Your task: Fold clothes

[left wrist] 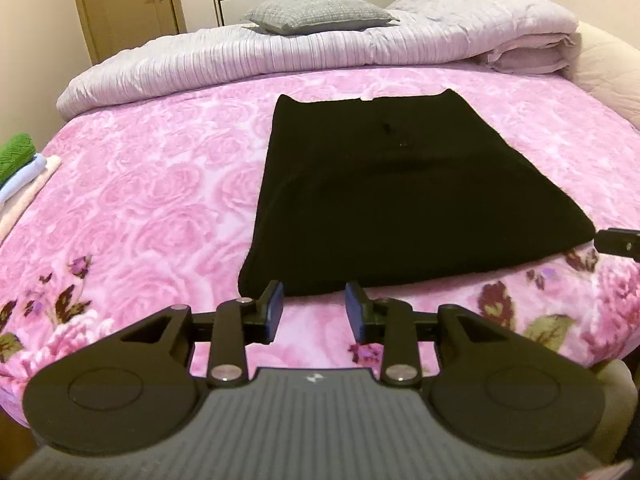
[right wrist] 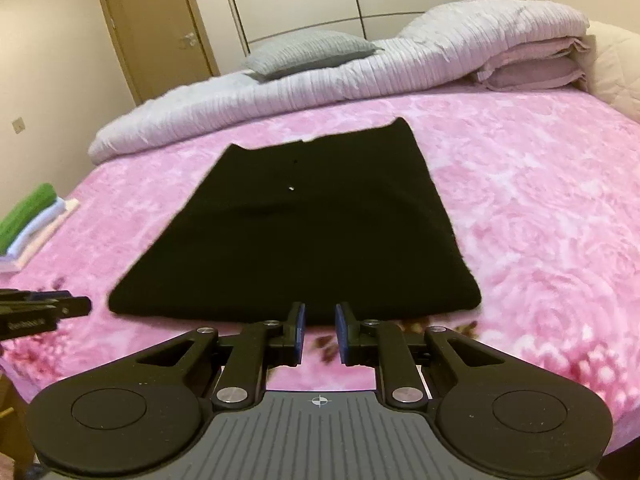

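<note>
A black garment [left wrist: 384, 196] lies flat on the pink floral bed cover [left wrist: 160, 208], folded into a rough rectangle. It also shows in the right wrist view [right wrist: 304, 232]. My left gripper [left wrist: 314, 300] is open and empty, just short of the garment's near edge toward its left corner. My right gripper [right wrist: 320, 318] is open with a narrower gap, empty, at the near edge toward its right side. The left gripper's tip shows at the left of the right wrist view [right wrist: 52, 312]; the right gripper's tip shows at the right edge of the left wrist view [left wrist: 618, 242].
A stack of folded clothes [left wrist: 20, 176] with a green one on top sits at the bed's left edge. A rolled lilac duvet [left wrist: 304, 52], a grey pillow [left wrist: 316, 14] and pink pillows [right wrist: 532, 68] lie at the far side. A door [right wrist: 160, 28] and wardrobe stand behind.
</note>
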{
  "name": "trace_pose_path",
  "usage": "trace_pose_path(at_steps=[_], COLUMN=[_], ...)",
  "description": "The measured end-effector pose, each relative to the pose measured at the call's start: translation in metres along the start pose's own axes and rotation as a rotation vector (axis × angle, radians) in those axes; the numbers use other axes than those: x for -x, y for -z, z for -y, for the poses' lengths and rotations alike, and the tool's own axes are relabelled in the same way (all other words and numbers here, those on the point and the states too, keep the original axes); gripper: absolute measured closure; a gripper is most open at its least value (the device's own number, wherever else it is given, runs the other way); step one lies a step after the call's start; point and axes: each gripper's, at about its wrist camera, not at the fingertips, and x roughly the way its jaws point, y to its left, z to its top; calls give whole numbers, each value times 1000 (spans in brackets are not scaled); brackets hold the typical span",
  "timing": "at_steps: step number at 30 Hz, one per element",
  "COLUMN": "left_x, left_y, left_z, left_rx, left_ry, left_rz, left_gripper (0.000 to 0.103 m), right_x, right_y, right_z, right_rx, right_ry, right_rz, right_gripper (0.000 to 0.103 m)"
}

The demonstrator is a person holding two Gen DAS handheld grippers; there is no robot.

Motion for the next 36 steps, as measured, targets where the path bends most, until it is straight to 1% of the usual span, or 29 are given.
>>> trace_pose_path(at_steps=[9,13,17,30,33,34,35,36], left_x=[13,14,12,-17,-26,-29,-32,-35], left_y=[8,8,7,6,6,6,5,5], left_z=[4,4,5,9,11,11,12,12], left_rx=[-2,-1,-1,-9,-13,-14,-14,-14], left_ry=[15,15,12,26,26,26,25,24], left_rz=[11,10,6,-50,-69,-73,-77,-82], left_gripper=[73,73,73,73,73,73,73,73], right_x=[13,15,13,-17,-21,-22,-24,-26], right_y=[2,2,1,2,3,3,3,2], right_z=[-22,-27,-25,-11,-6,-4,-3,-2], right_rx=[32,44,49,38,14,12,12,11], right_ry=[33,28,8,15,17,10,-7,-15], right_rz=[10,30,22,-39,-33,-28,-31,-38], right_gripper=[86,86,86,86,86,90,101,101])
